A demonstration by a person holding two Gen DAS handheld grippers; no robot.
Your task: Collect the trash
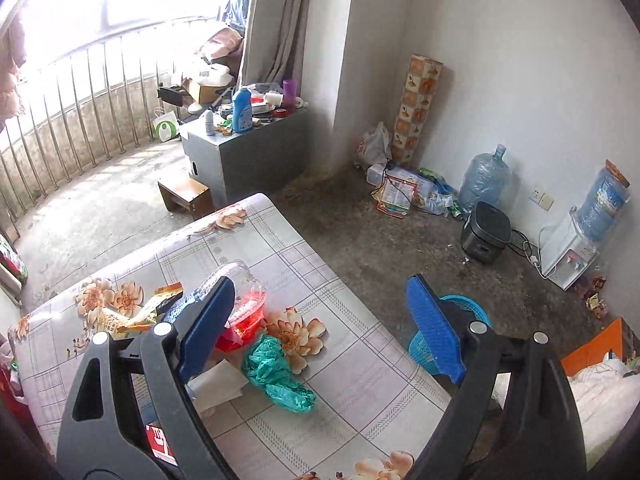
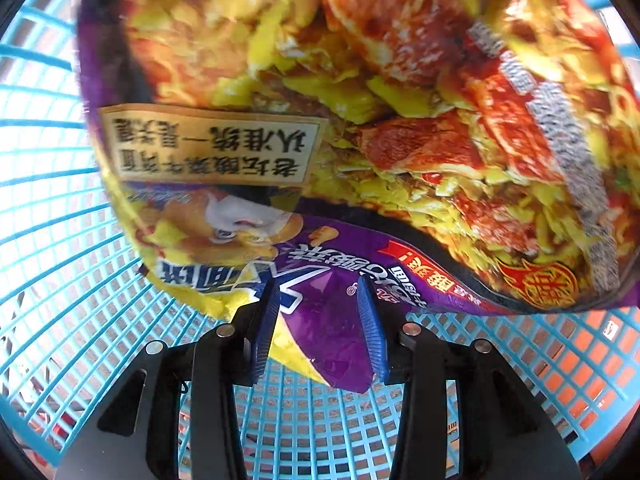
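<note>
Right hand-held gripper points steeply down into the light blue plastic lattice basket, its blue ribbed pads narrowed about the lower purple corner of a crinkled purple-and-yellow instant-noodle wrapper. The corner sits between the pads, yet whether they truly pinch the film or merely flank it I cannot tell. The wrapper's long axis runs away from this gripper, fanning up and to the right across the basket's mouth, so most of the sheet lies beyond the fingertips and already inside the rim. In my judgement the drop turns on that: spreading the pads should let the wrapper slide down onto the lattice floor.

Left hand-held gripper is spread wide and holds nothing, hovering over the near part of the counter, which wears a grey checked cloth printed with flowers. The remaining trash lies low and to the left of its midline: a crumpled teal plastic bag just left of centre between the fingers, a clear plastic clamshell box with red inside behind the left finger, and yellow snack wrappers farther left. The basket stands off the counter's right edge, behind the right finger. I judge the left hand nearer to the teal bag, whose length runs near to far.
</note>
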